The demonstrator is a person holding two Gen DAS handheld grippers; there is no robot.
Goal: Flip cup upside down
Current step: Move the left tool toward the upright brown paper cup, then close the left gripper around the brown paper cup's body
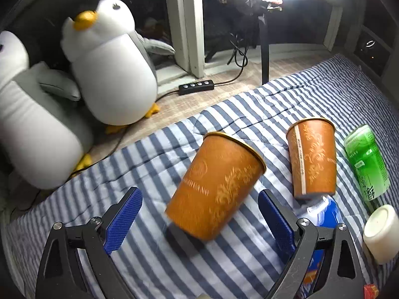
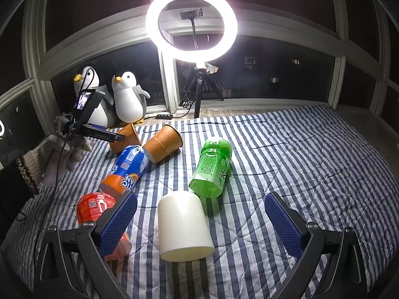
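Two orange paper cups on a striped bed, both tools released.

The left tool [image 1: 199, 211] stands spread wide around the near orange paper cup [image 1: 215, 186], pads clear of it; the cup tilts, blurred, base toward the quilt [image 1: 249, 261]. A second orange cup [image 1: 311, 159] stands upright beside a green bottle [image 1: 366, 164]. The right tool [image 2: 200, 221] gapes over a white cup [image 2: 183, 226] lying on its side, untouched.

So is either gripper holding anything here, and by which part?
Nothing is held. The left gripper is open around a tilted orange cup; the right gripper is open.
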